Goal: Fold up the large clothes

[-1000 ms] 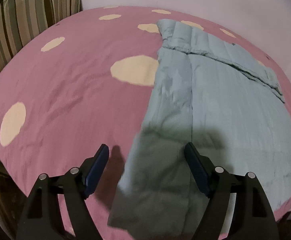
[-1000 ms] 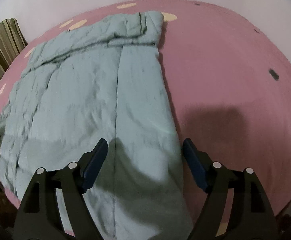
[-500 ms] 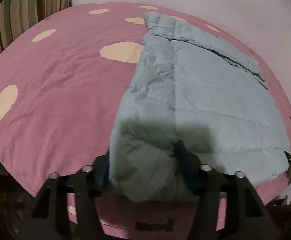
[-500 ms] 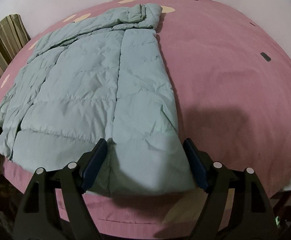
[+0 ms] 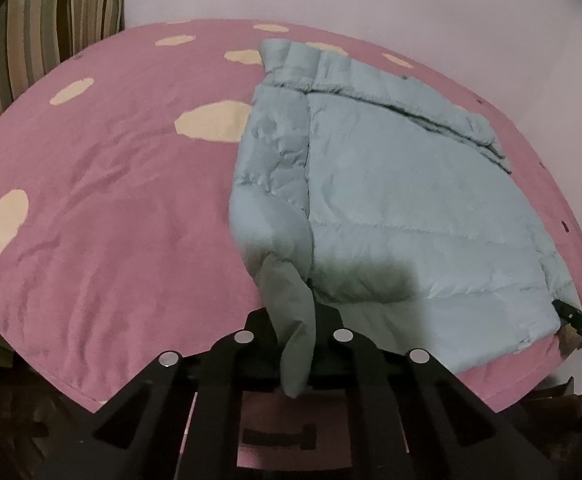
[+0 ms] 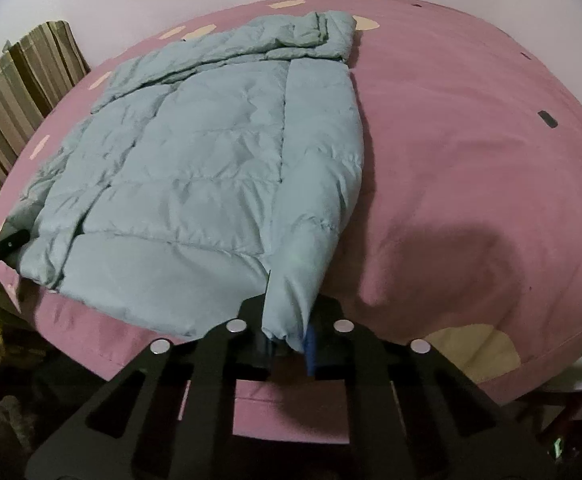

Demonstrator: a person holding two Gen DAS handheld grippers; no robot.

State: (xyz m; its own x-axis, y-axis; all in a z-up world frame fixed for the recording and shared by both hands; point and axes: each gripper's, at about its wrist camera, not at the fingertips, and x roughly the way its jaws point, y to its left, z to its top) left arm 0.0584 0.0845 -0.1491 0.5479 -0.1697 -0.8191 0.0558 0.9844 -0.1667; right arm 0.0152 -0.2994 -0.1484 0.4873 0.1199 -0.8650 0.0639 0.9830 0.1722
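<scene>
Pale-blue quilted puffer jacket (image 5: 391,200) lies flat on the pink cream-spotted bed cover (image 5: 111,220), its near hem corners pinched by the left gripper (image 5: 293,336) and right gripper (image 6: 287,332), so lifting the hem toward the collar likely follows.

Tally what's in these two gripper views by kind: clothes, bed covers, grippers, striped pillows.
Pale blue puffer jacket: 1
Pink spotted bed cover: 1
Grippers, left gripper and right gripper, both shut on the jacket's hem: 2
Striped pillows: 2
Total: 6
</scene>
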